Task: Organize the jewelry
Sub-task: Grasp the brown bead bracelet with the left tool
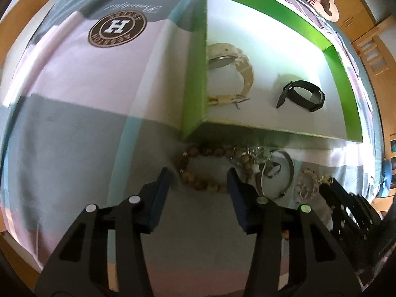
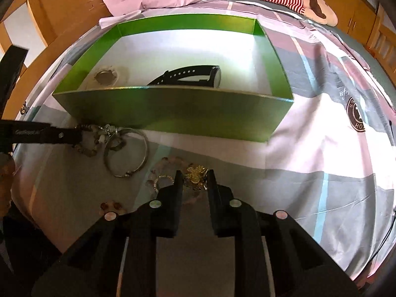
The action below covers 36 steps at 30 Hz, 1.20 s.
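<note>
- Right tool (image 2: 194, 177), narrowed around the gold trinket (image 2: 195, 173), looks set to lift it.
- Left tool (image 1: 199, 177) spread wide over the wooden bead bracelet (image 1: 198, 183) on the bed.
- Green box (image 2: 173, 116) already holds the black watch (image 2: 195, 75) and beige watch (image 1: 232, 61); loose pieces lie just beside it.

The left gripper (image 1: 199, 175) is low, its jaws spread wide. The right gripper (image 2: 194, 177) is low too, its jaws parted more narrowly.
</note>
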Each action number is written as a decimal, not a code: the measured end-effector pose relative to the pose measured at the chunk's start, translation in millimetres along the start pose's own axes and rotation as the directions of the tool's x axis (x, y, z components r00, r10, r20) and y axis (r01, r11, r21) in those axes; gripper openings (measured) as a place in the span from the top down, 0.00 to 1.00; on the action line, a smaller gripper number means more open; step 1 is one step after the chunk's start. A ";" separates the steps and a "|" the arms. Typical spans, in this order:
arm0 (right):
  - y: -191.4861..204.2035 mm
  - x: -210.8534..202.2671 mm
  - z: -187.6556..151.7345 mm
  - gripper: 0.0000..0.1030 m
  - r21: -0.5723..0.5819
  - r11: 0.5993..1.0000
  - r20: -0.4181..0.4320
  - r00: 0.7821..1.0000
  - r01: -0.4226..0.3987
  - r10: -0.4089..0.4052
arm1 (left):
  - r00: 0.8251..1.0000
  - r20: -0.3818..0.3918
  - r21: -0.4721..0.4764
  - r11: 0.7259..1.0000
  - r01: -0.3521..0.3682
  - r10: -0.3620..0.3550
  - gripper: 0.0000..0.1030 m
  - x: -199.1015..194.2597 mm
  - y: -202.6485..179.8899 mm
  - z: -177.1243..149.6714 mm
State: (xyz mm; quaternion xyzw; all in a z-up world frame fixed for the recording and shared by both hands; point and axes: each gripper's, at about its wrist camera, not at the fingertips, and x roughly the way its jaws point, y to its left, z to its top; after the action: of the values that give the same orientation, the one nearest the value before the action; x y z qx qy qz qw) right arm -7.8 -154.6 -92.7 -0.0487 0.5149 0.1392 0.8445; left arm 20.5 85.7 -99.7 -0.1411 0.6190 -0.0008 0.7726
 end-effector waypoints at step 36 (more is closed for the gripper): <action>-27.5 10.4 -19.6 0.59 0.055 0.996 -0.067 0.995 0.073 -0.070 | 0.999 -0.012 0.221 0.975 -0.036 0.039 0.55 6.8 -37.8 -36.9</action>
State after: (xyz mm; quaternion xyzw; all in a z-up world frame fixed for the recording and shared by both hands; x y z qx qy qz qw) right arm -12.2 -183.4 -112.7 -0.0474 0.5438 0.0925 0.8328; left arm -6.7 40.2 -105.0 -0.0428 0.6239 -0.0561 0.7783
